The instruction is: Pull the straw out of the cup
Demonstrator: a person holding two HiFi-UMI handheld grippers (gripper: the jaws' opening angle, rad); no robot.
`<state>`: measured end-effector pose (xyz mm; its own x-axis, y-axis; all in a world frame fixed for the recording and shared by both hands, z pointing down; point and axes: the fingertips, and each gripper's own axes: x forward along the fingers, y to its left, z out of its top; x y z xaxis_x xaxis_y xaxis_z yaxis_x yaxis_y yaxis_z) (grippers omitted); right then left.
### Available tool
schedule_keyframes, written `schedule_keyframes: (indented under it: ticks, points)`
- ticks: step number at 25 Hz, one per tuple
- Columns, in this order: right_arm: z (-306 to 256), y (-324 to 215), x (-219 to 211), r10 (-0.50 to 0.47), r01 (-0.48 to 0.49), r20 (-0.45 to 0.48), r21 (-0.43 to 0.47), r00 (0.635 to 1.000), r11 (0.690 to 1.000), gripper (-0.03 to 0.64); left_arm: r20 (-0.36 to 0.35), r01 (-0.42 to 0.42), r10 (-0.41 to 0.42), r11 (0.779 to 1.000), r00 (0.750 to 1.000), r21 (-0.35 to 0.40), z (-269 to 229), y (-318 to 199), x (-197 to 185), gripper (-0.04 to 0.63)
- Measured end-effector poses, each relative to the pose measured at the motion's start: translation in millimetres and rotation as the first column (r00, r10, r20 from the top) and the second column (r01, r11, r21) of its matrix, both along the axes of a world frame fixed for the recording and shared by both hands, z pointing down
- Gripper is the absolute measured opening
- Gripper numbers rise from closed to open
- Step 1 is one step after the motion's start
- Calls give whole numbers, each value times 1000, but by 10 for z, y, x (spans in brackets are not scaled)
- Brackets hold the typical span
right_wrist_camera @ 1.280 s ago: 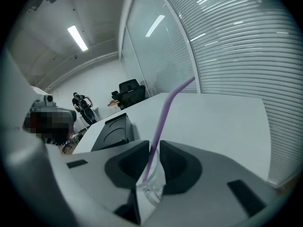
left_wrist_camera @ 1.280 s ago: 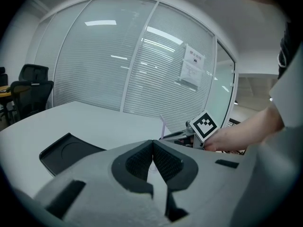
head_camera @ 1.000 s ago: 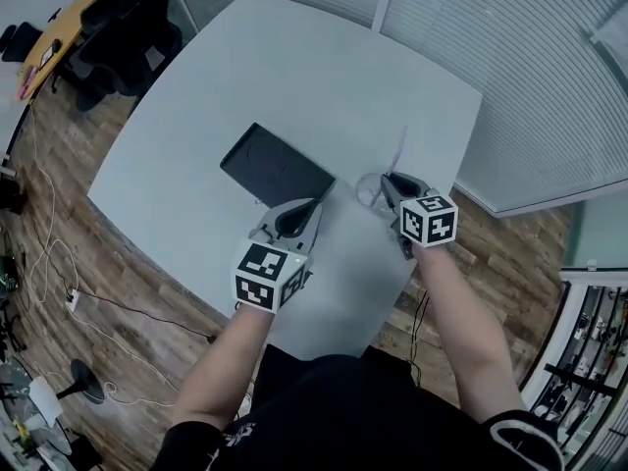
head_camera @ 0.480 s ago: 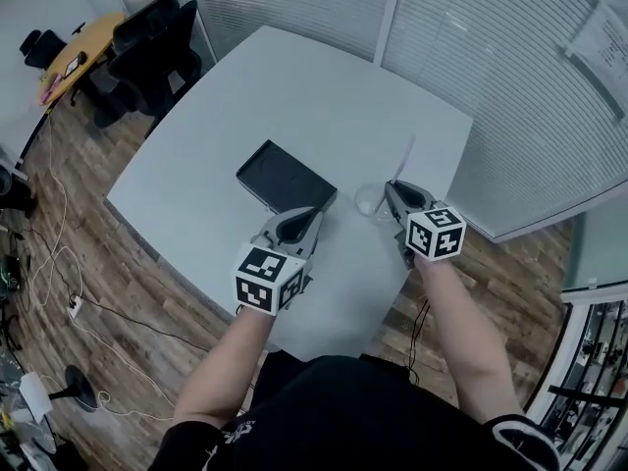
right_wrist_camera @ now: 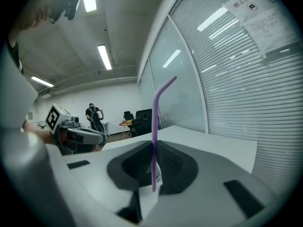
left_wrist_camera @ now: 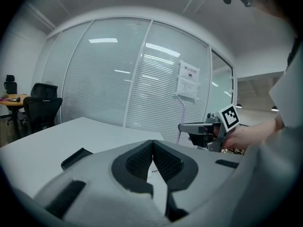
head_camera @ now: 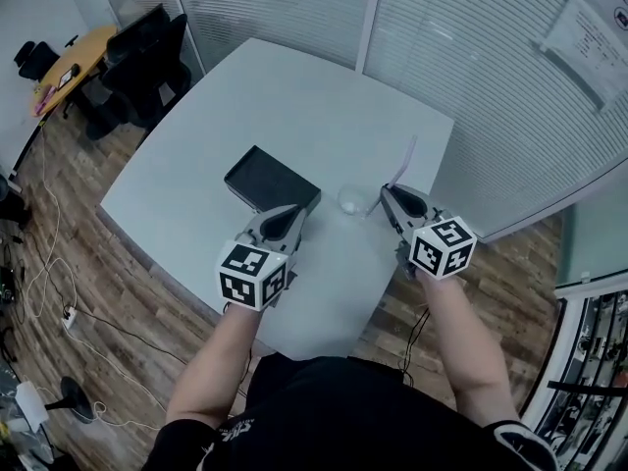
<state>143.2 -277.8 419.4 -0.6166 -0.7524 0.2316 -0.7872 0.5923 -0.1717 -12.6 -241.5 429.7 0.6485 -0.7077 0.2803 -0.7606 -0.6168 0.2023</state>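
Purple straw (right_wrist_camera: 154, 126) pinched near lower end in right gripper (right_wrist_camera: 154, 151), clear of cup (head_camera: 351, 201). Left gripper (left_wrist_camera: 152, 151) closed, empty. Likely light, thin, bendy, crushable; gentle grip on straight shaft.

Smooth purple plastic straw (right_wrist_camera: 153, 126), faintly glossy. Clear, shiny cup (head_camera: 351, 200), plastic or glass unclear. Smooth matt pale desk (head_camera: 294, 106). Matt black box (head_camera: 270, 180). Wood-plank floor (head_camera: 108, 273), low sheen. Matt grey plastic shells on left tool (left_wrist_camera: 152, 142) and right tool (right_wrist_camera: 154, 143); rough, ribbed black pads (left_wrist_camera: 138, 162). Flat, matt black-and-white print on cube (head_camera: 250, 275).
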Motion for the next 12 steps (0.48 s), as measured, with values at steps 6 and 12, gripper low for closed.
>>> schedule_keyframes:
  ticks: [6, 12]
  points:
    - [-152, 370, 165, -2, 2, 2, 38, 1000, 999, 34, -2, 8, -8, 1000, 1000, -6, 20, -8, -33, 11]
    - [-180, 672, 412, 60, -61, 21, 54, 998, 997, 32, 0, 4, -4, 1000, 1000, 6, -67, -33, 6, 11]
